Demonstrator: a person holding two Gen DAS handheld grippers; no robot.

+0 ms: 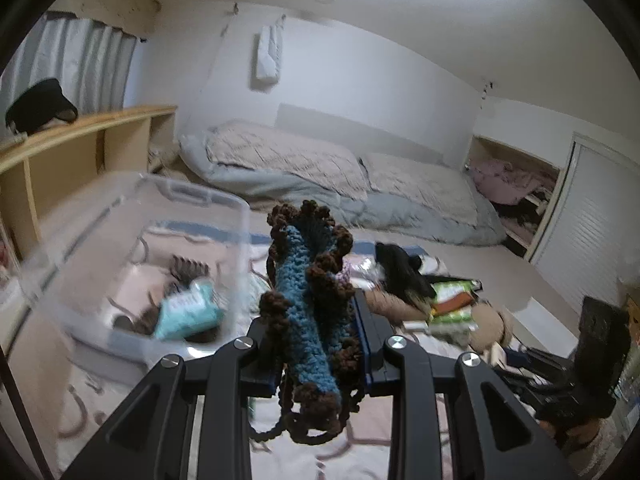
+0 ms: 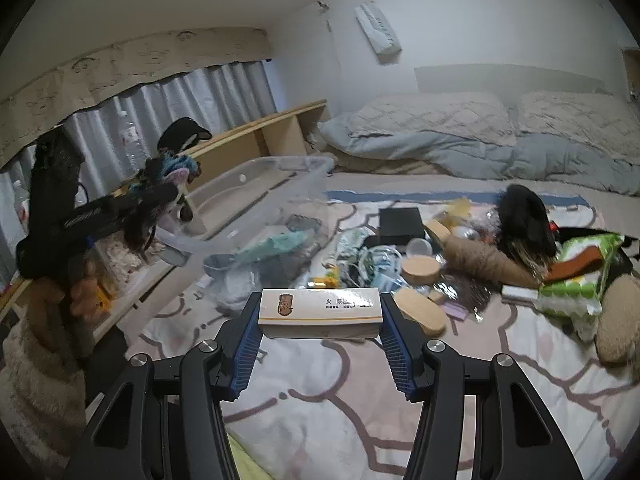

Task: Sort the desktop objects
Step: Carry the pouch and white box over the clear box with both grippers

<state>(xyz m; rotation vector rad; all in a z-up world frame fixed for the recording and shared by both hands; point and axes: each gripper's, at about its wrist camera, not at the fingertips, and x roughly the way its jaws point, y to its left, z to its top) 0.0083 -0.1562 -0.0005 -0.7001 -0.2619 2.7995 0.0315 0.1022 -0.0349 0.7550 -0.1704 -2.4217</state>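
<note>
I count one clear plastic bin (image 2: 280, 184), one white carton (image 2: 320, 312), one blue-and-brown crocheted piece (image 1: 308, 304), two round wooden lids (image 2: 420, 270), one black box (image 2: 401, 222).

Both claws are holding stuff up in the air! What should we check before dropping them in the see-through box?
1. Left claw grips the blue and brown crochet piece: ok.
2. Crochet cords dangle below that claw and may snag: not ok.
3. Right claw clamps the white box by its two ends: ok.
4. Clear plastic bin is open on top: ok.
5. Room left in the bin beside the teal packet: ok.
6. Either item is directly over the bin: cannot tell.
</note>
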